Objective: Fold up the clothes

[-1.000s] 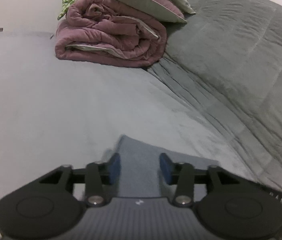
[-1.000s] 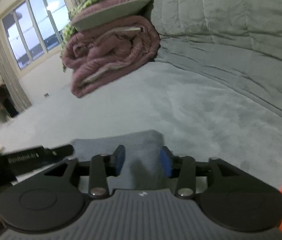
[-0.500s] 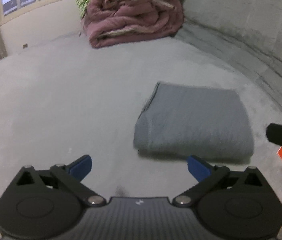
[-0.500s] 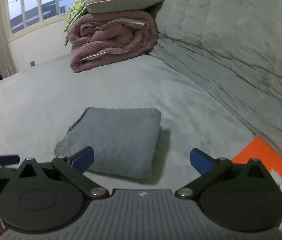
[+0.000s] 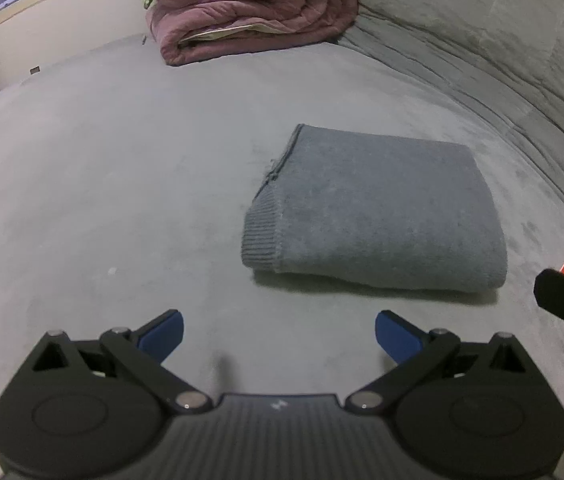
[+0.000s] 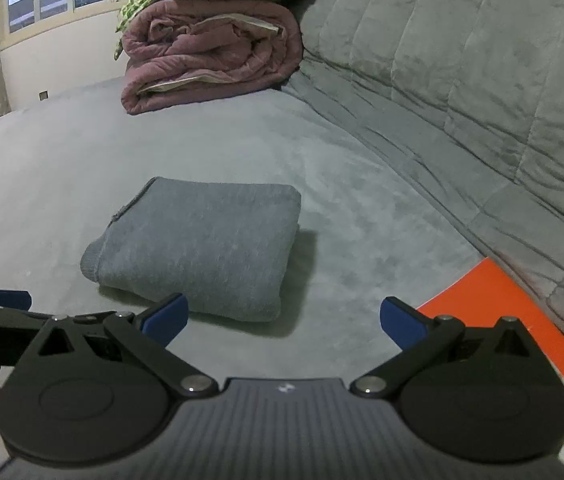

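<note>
From where I'm driving, the folded grey sweater (image 5: 381, 208) looks like soft matt knit with a ribbed hem; the bedcover (image 5: 122, 160) is velvety plush; the maroon comforter (image 6: 210, 52) is puffy quilted cloth; my gripper pads (image 5: 162, 334) look like smooth blue plastic.

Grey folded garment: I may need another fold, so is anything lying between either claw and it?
Nothing visible. Only bare grey bedding separates the open left claw and open right claw from the garment.

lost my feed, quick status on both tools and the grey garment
Left tool and right tool open, jaws just spread, nothing between them. Grey garment folded flat on bed. Nothing in the way.
</note>
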Available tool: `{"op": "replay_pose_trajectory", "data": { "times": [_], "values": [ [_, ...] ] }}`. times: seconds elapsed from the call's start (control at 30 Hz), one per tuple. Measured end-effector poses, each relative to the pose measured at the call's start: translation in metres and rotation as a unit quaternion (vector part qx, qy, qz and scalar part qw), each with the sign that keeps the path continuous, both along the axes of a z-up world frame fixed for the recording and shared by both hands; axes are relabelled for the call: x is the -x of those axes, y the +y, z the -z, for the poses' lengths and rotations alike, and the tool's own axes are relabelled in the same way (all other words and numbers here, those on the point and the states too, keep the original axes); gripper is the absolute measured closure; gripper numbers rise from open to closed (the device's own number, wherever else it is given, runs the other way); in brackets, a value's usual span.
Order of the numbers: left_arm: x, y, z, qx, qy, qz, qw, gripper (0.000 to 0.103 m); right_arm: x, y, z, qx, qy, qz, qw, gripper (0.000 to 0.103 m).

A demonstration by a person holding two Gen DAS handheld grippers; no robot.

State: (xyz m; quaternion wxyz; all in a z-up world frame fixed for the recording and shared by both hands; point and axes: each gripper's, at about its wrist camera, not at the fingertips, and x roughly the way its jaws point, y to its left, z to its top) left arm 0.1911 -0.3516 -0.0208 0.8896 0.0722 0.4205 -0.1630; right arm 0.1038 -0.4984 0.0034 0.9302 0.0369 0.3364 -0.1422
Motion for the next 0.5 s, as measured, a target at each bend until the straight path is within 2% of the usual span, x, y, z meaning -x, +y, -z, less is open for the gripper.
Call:
{"op": "replay_pose_trajectory", "data": {
  "times": [0.5],
  "values": [
    [0.0024,-0.0015,0.0002,0.005,-0.001,0.003,1.0,0.001,-0.0012,0.0059,0.0005,-0.001,0.001,-0.012,1.0,0.0]
  ]
}}
